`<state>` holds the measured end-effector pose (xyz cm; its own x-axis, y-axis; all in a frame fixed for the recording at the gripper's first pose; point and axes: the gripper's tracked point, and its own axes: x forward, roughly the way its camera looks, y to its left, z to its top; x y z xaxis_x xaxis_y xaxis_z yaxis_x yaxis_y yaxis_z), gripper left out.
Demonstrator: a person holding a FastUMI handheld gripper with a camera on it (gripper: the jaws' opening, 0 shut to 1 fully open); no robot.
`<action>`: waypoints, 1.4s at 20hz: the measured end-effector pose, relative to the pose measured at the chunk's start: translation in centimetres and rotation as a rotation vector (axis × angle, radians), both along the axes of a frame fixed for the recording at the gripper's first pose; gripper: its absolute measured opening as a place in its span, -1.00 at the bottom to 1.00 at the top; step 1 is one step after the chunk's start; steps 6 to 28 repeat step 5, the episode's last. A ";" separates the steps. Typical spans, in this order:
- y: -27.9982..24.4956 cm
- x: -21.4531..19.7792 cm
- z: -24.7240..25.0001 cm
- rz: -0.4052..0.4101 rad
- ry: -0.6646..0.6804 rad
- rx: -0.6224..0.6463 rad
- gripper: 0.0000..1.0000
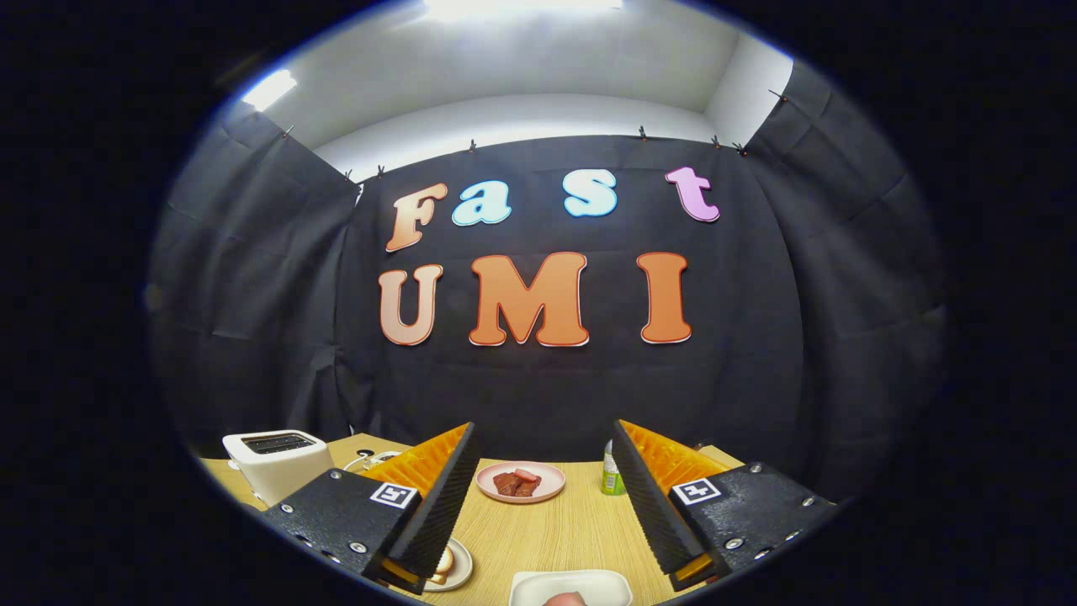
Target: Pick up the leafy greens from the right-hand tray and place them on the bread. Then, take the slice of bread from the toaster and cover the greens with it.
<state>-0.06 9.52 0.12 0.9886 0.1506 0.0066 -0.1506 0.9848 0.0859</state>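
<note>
gripper [543, 497]: held level, pointing fwd, above table height
fingers [437, 497]: spread wide apart, w/ nothing between, touching nothing
tilt: approx. even, both fingers same height
grip: none, jaws empty

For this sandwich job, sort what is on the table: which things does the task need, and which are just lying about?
Needed:
toaster, beyond the fingers
bread on a small plate, near the fingers
white tray, between the fingers
gripper, open, holding nothing

Lying about:
pink plate of meat
green bottle
</note>
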 end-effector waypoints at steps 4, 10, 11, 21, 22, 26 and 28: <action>0.7 -0.3 0.3 0.003 -0.025 -0.025 0.88; 0.7 -0.5 0.3 0.000 -0.028 -0.037 0.89; 0.7 -0.5 0.3 0.000 -0.028 -0.037 0.89; 0.7 -0.5 0.3 0.000 -0.028 -0.037 0.89; 0.7 -0.5 0.3 0.000 -0.028 -0.037 0.89; 0.7 -0.5 0.3 0.000 -0.028 -0.037 0.89; 0.7 -0.5 0.3 0.000 -0.028 -0.037 0.89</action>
